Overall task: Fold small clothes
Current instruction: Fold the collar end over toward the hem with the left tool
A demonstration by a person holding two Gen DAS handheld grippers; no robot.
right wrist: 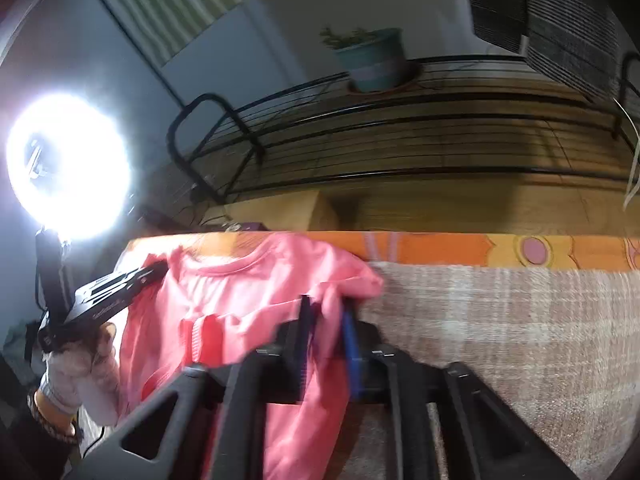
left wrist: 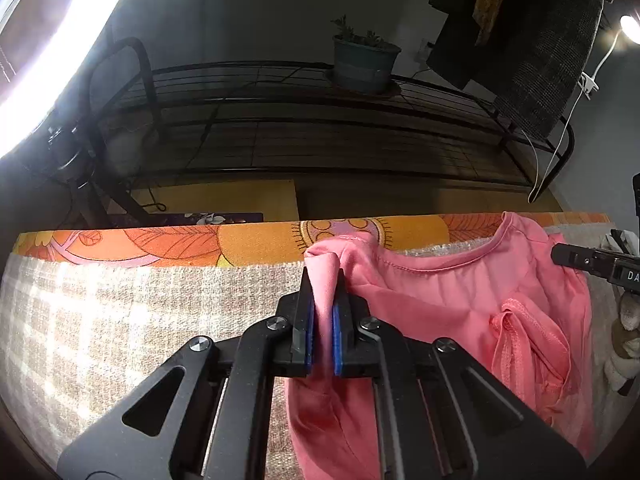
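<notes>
Plant pot (left wrist: 365,65) on rack (left wrist: 280,120) behind.

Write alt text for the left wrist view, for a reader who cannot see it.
The left gripper is shut on a bunched fold of a pink garment, which lies on a beige woven cloth over an orange patterned cover. Behind stand a black wire rack and a potted plant.

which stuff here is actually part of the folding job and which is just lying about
Part of the job:
- pink knit top
- left tongs, shut on one shoulder
- right tongs, shut on the other
- beige woven mat beneath

Lying about:
- potted plant in a teal pot
- black wire rack
- bright ring light
</notes>
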